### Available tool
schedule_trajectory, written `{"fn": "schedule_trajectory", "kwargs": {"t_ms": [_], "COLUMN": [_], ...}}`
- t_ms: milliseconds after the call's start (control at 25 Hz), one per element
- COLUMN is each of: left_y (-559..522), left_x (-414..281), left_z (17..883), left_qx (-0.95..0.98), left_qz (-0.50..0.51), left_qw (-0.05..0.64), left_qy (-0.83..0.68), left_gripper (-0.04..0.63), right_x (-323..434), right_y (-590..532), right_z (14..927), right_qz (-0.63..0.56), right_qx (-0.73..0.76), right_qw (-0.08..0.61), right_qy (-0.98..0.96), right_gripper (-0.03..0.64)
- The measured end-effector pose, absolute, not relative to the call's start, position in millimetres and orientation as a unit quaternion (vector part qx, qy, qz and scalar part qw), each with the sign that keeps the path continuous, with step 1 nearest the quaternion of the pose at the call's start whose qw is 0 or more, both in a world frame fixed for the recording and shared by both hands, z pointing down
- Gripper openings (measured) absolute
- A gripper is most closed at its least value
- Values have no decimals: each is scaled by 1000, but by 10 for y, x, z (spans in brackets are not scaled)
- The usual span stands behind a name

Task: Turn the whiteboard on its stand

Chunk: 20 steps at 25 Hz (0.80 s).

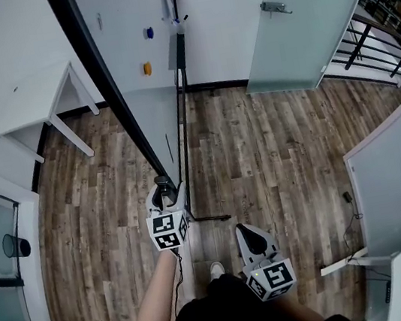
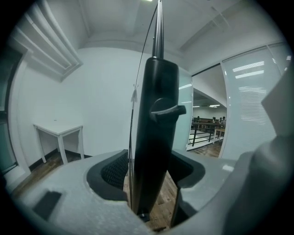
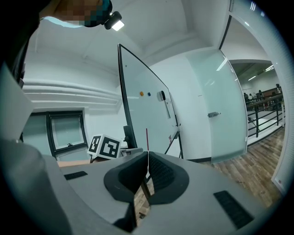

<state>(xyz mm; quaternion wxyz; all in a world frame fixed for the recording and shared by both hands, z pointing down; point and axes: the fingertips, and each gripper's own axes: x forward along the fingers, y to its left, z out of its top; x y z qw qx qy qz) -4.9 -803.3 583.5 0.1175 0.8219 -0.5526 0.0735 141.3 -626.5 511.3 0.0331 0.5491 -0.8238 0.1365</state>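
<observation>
My left hand-held gripper (image 1: 165, 192), centre frame, released; black lever-fitted upright post (image 2: 156, 151) of white rectangular whiteboard (image 1: 129, 53) vertical between jaws, untouched. Right hand-held gripper (image 1: 247, 236) clenched empty, farther, lower right.

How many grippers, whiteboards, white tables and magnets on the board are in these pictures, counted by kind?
Grippers: 2, the left gripper and the right gripper
Whiteboard: 1
White table: 1
Magnets: 2, a blue magnet and an orange magnet
Total: 6
</observation>
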Motion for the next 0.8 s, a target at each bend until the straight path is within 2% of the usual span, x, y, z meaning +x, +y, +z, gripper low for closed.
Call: {"fn": "schedule_trajectory", "kwargs": {"t_ms": [320,480,800], "left_y": [-8194,-8163,-8102], "left_x": [-3,28,38], "left_z": [5902,5909,5910], "left_qx": [823,822,823], "left_qz": [76,87,91], "left_qw": [119,105,95], "left_qy": [-550,-552,-552], "left_gripper": [268,184,176], "right_x": [1415,1415,1404], "right_y": [-6286,-6248,-6137], "right_z": [5133,5156,5174], "right_qz": [141,143,145], "right_qx": [552,552,555], "right_qw": [33,36,38], "right_qy": [-821,-821,-818], "right_gripper": [14,14,14]}}
